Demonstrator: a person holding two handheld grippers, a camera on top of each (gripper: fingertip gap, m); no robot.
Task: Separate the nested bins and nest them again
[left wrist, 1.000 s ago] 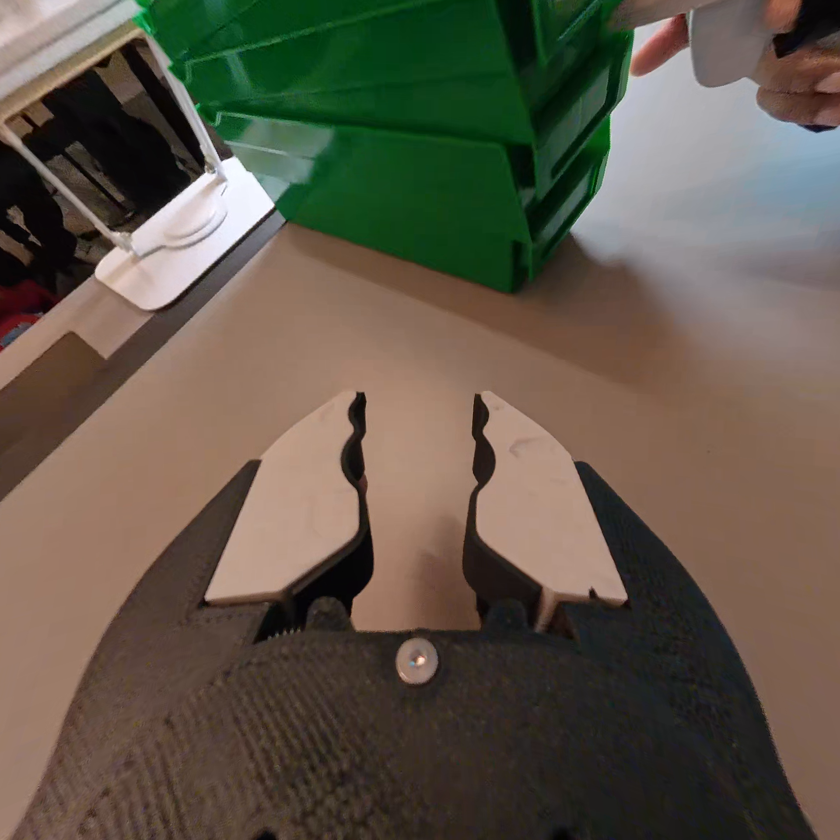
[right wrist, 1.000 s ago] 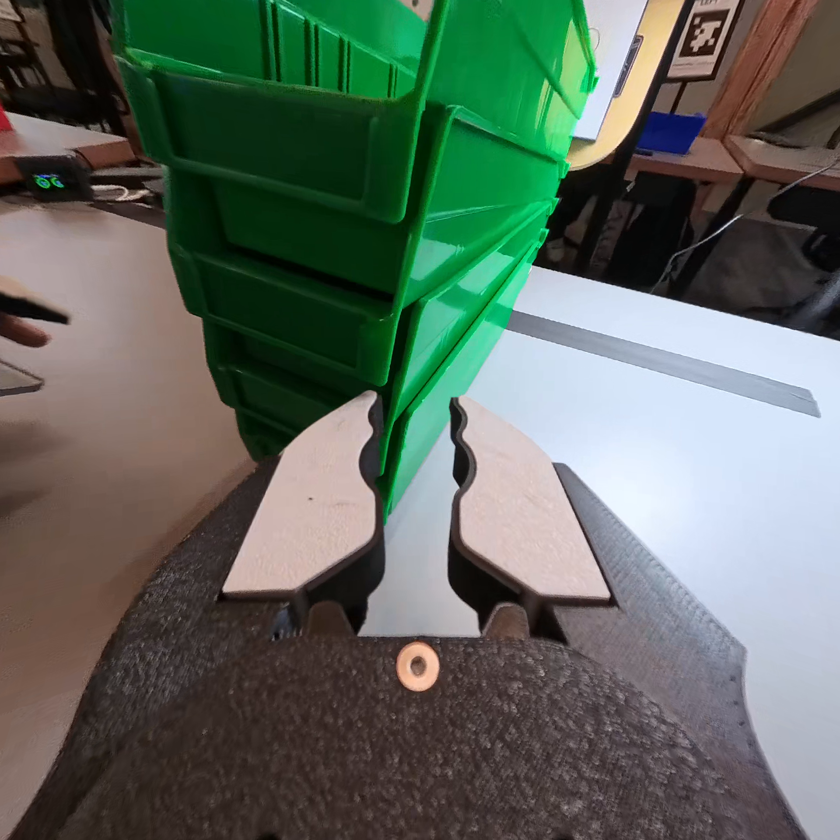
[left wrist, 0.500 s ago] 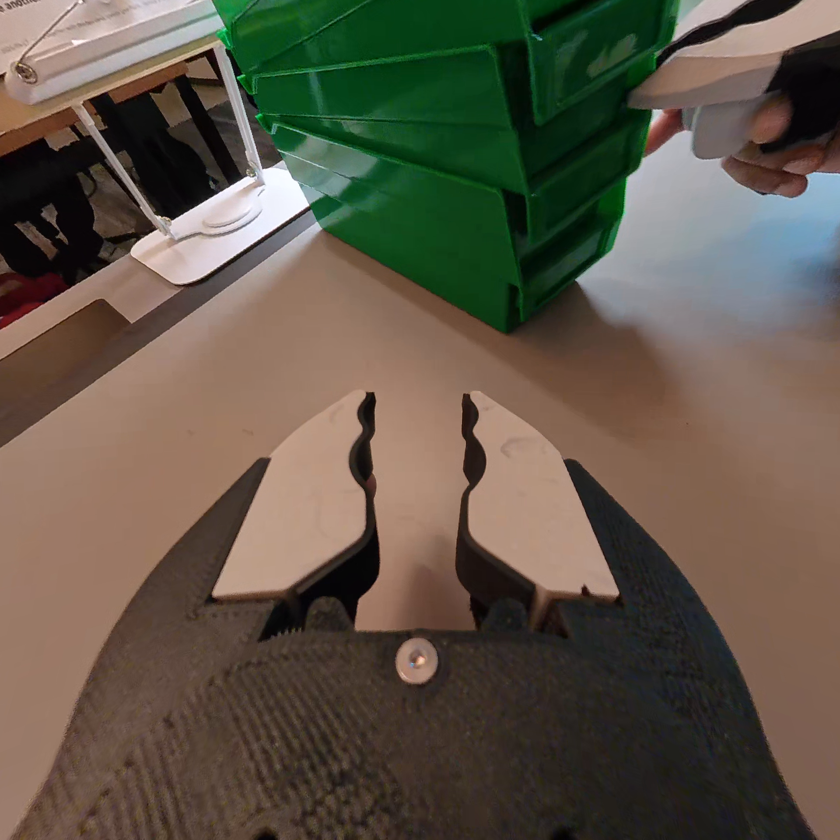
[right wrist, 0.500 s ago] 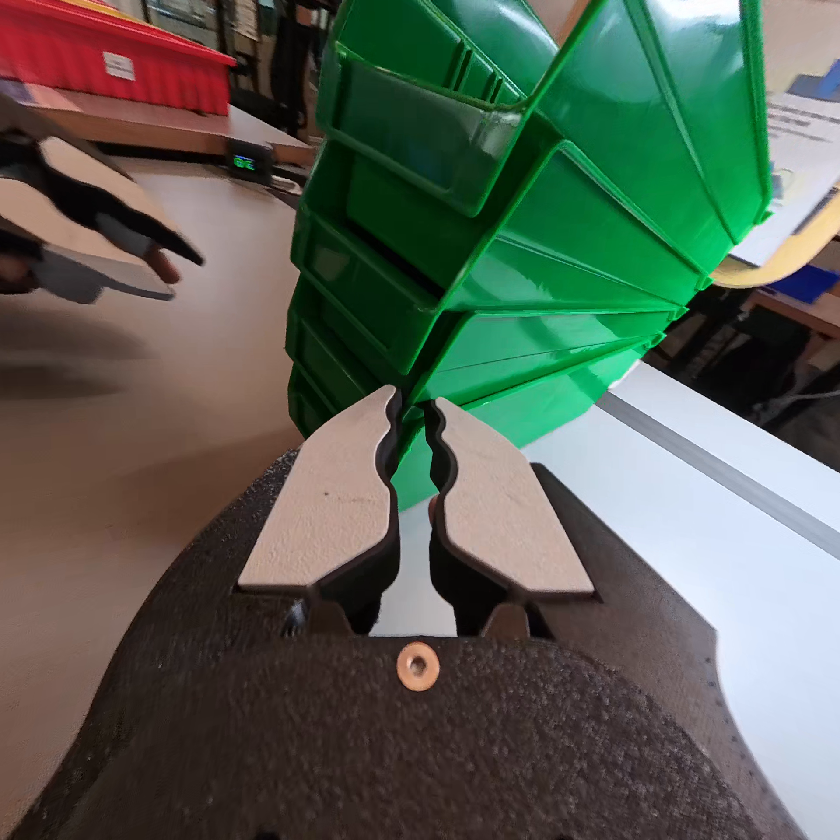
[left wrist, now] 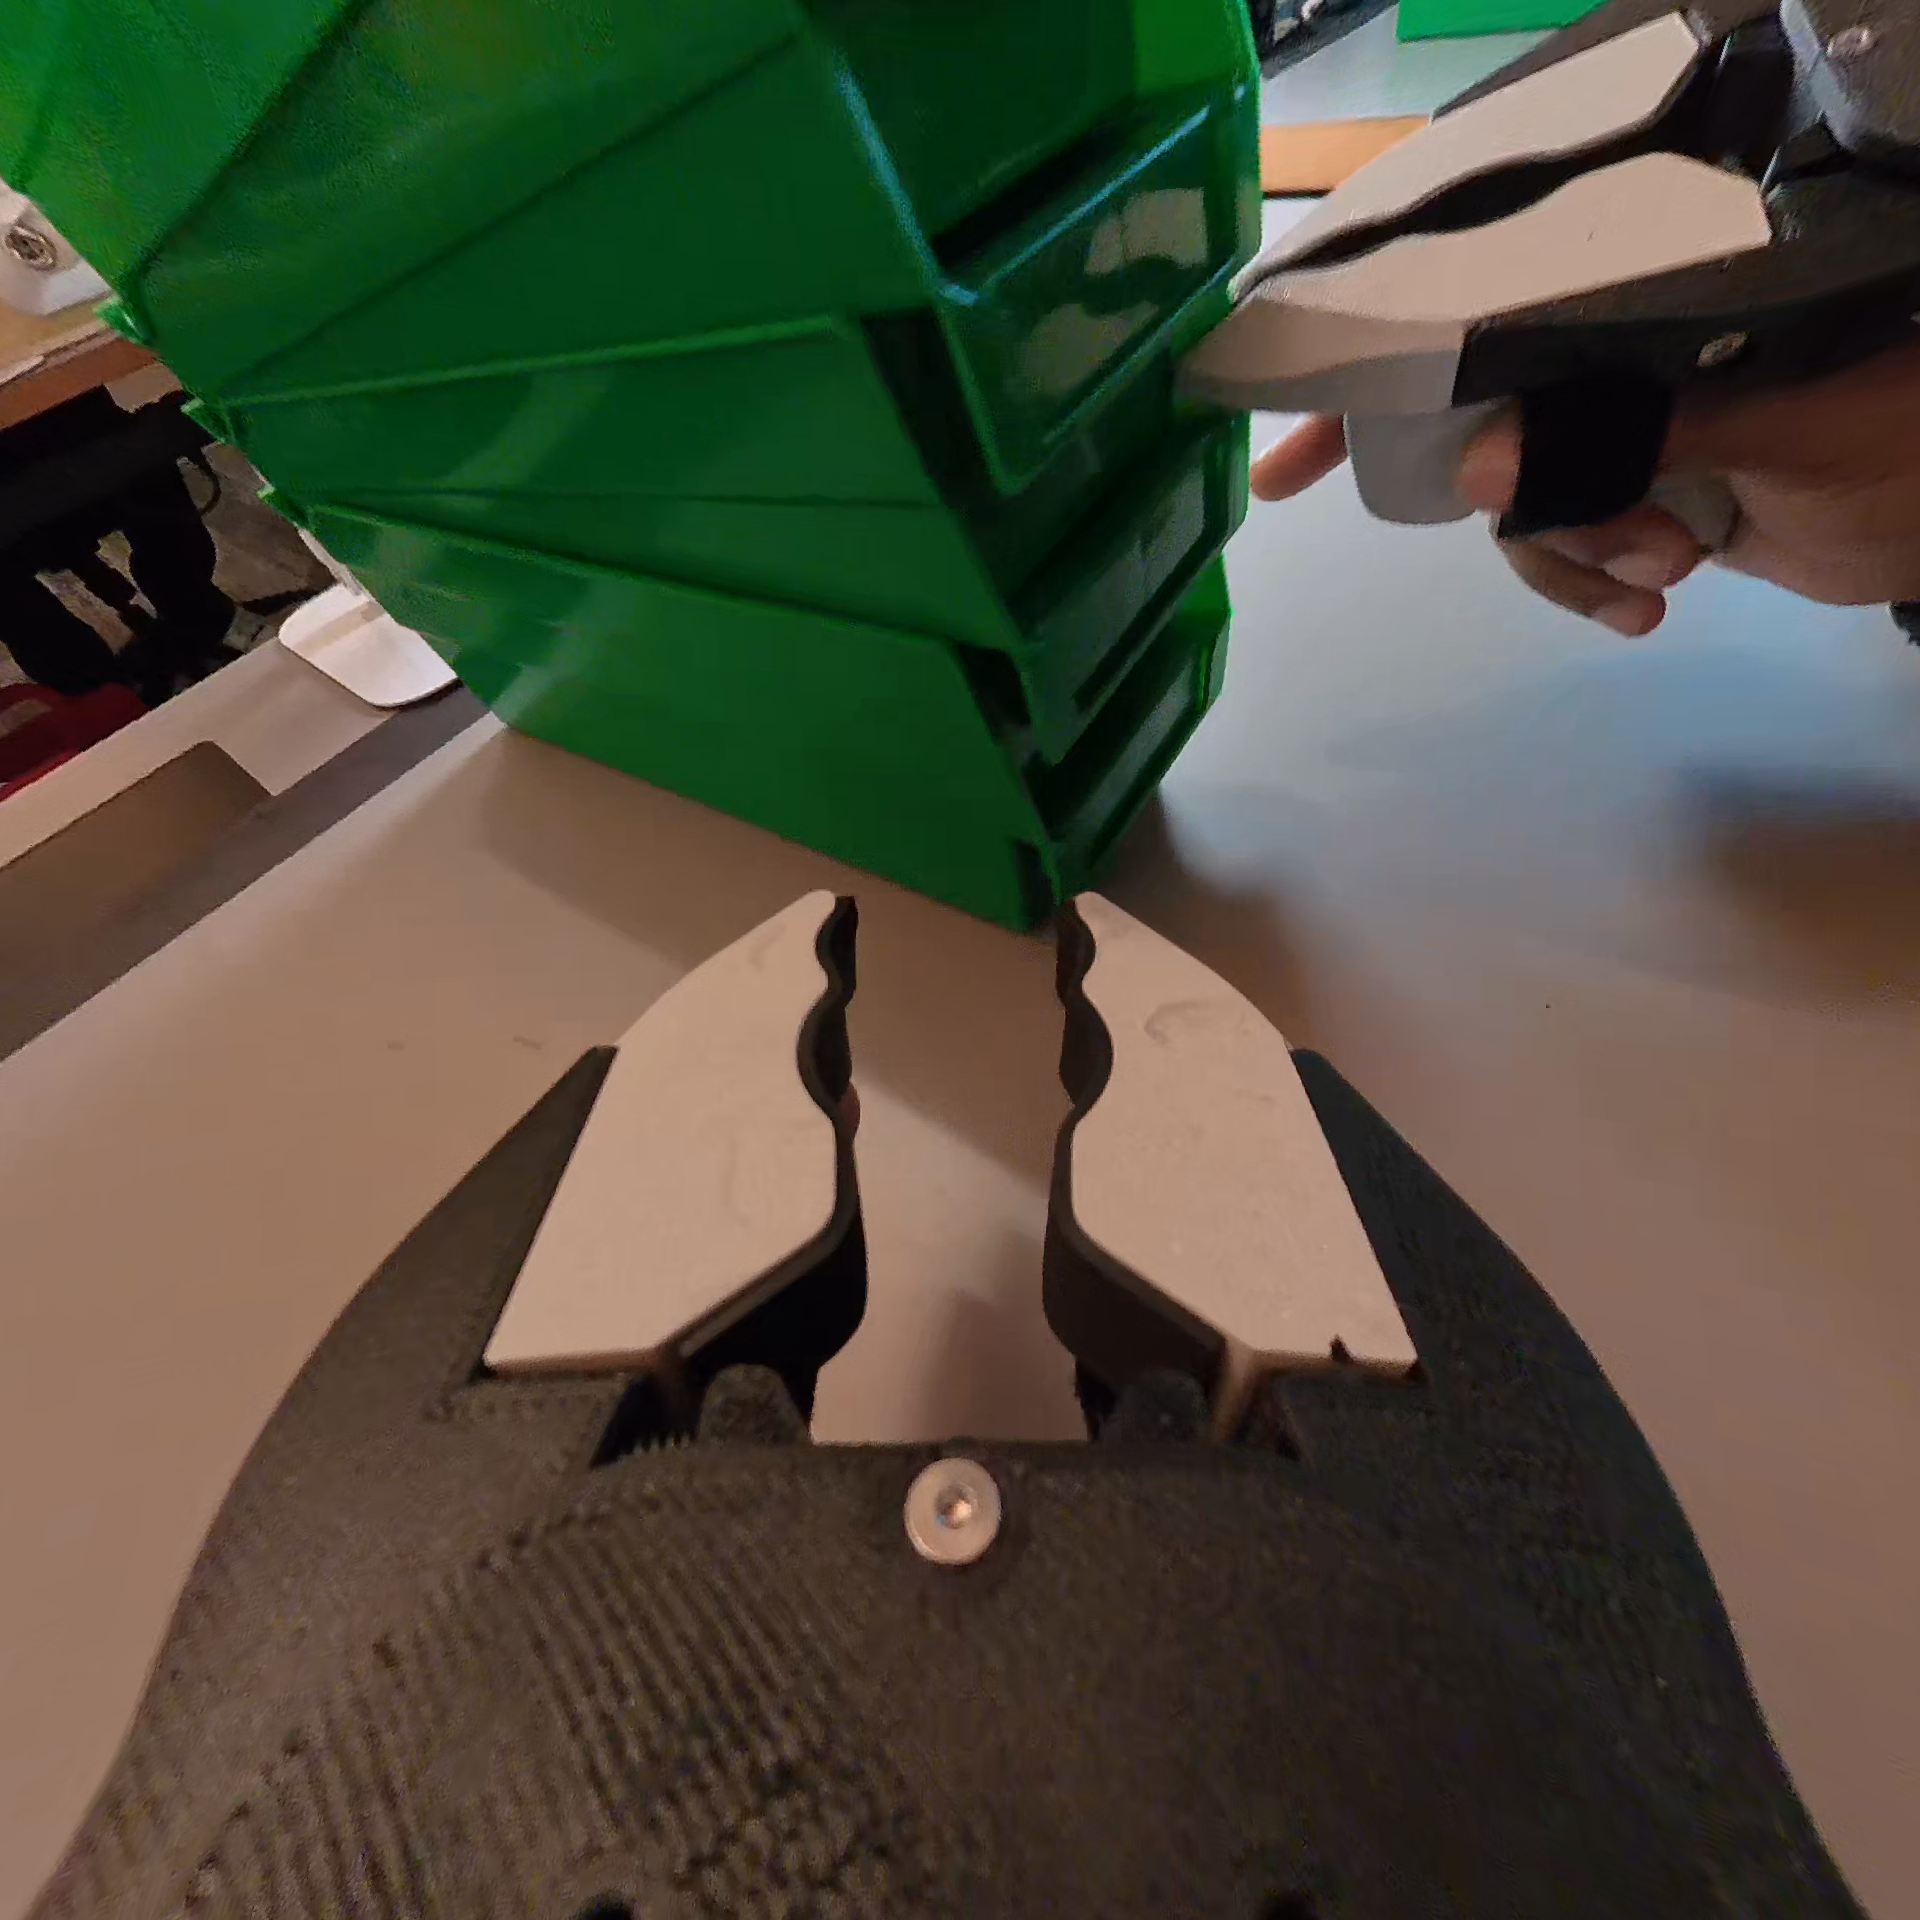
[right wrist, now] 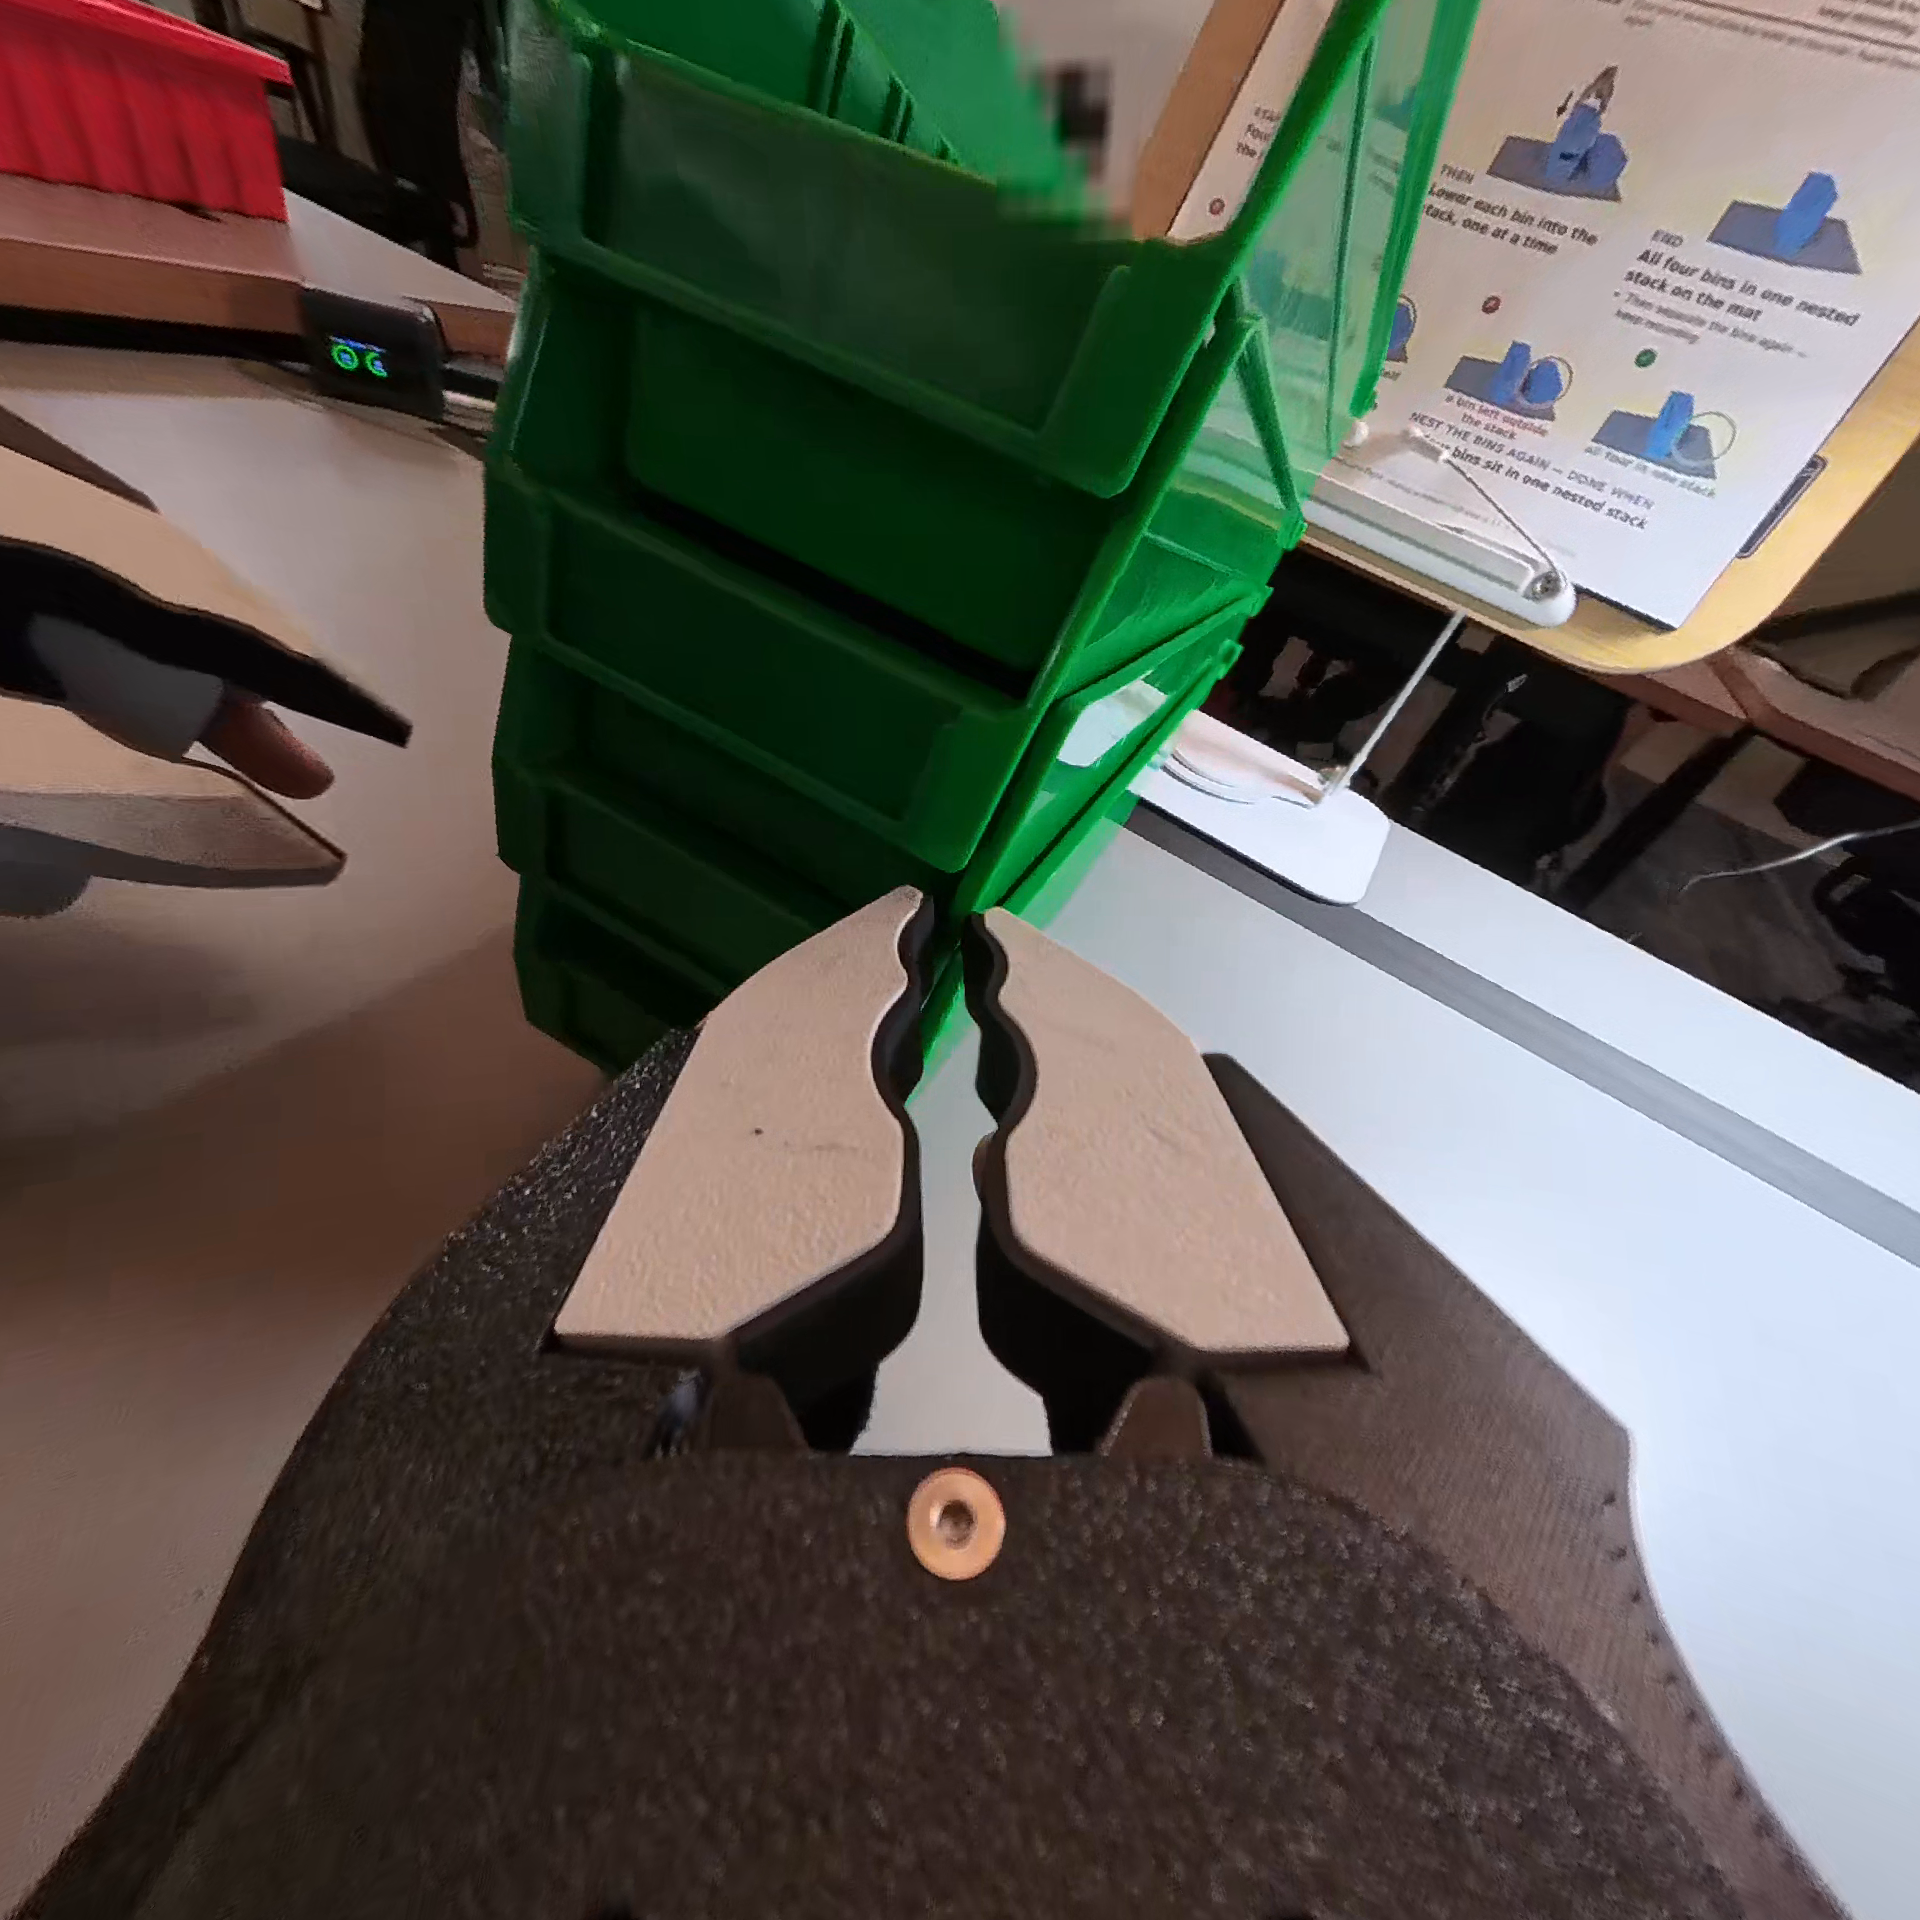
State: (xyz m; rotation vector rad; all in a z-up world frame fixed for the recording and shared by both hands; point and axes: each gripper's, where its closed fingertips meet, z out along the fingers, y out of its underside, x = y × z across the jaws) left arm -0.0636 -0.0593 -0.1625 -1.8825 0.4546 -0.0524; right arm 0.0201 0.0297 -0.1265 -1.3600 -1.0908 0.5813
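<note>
A stack of several nested green bins (left wrist: 675,468) stands on the beige table; it also shows in the right wrist view (right wrist: 779,623). The upper bins tilt away from the lower ones. My left gripper (left wrist: 956,914) is open and empty, low over the table, its tips right by the bottom bin's front corner. My right gripper (right wrist: 943,925) is shut on the front corner edge of a bin in the middle of the stack. It shows in the left wrist view (left wrist: 1216,332) against the stack's front, held by a hand. The left gripper (right wrist: 369,795) appears at the left of the right wrist view.
A white stand (right wrist: 1278,831) holding an instruction sheet (right wrist: 1558,312) stands behind the stack; its base shows in the left wrist view (left wrist: 364,655). A red bin (right wrist: 125,125) and a small black device with a green display (right wrist: 364,353) sit on another table. A grey strip (right wrist: 1558,1070) crosses the white surface. Some 12 centimetres of space lies between my two pairs of fingers.
My right gripper has closed from open onto the bin's corner edge. The upper bins have tilted. My left gripper has moved forward to the bottom bin's corner.
</note>
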